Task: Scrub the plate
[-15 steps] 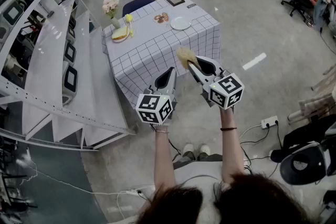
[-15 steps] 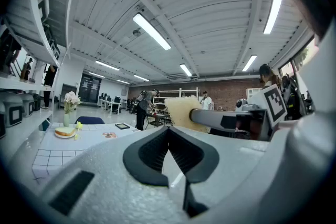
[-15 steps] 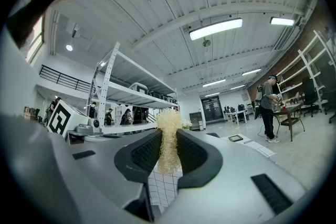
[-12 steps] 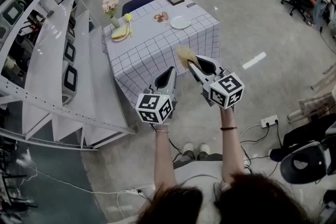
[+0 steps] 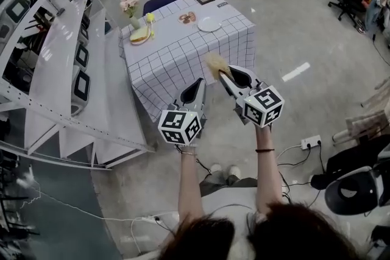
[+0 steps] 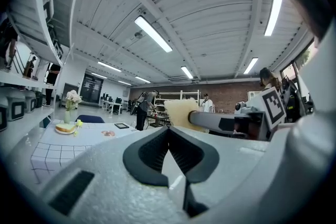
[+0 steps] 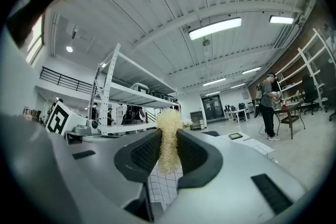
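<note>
Both forearms reach forward side by side, holding the grippers over the floor just short of the bench (image 5: pixel 183 52), fingers pointing toward it. The left gripper (image 5: pixel 198 83) has its fingers (image 6: pixel 149 152) clenched together with nothing between them. The right gripper (image 5: pixel 223 75) sits slightly ahead, its fingers (image 7: pixel 140 153) grasping a pale yellow scrubber (image 7: pixel 169 136) that sticks out past the tips. The plate (image 5: pixel 209 25) lies on the checked cloth near the bench's far right corner, well apart from both grippers. At the far left stand a vase of flowers (image 5: pixel 130 7) and a dish (image 5: pixel 139 37) carrying something yellowish.
</note>
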{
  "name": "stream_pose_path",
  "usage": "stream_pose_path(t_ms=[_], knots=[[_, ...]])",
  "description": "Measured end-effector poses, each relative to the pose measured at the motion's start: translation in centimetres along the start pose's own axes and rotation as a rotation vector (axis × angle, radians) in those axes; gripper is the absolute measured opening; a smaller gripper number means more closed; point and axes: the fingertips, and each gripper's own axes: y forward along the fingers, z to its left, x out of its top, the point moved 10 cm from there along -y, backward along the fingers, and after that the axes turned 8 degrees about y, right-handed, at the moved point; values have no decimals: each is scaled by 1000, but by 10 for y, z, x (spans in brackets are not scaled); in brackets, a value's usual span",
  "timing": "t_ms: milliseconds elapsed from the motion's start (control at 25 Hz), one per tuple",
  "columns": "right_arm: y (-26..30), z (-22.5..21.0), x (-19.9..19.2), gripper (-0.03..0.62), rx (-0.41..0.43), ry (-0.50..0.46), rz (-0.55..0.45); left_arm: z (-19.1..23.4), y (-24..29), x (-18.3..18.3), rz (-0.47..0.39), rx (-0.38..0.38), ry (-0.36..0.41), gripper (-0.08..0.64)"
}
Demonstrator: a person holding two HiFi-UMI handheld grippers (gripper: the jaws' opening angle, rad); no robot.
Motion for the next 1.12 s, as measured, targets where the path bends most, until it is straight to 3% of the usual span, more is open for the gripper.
stream_pose_path(t_ms=[520,1120], knots=[[1,-13,-10,78,10,50,6,1,-1,-11,44,50,-22,11],[46,-76,6,80,-33,25,1,48,75,-11,11,16,-35,11]])
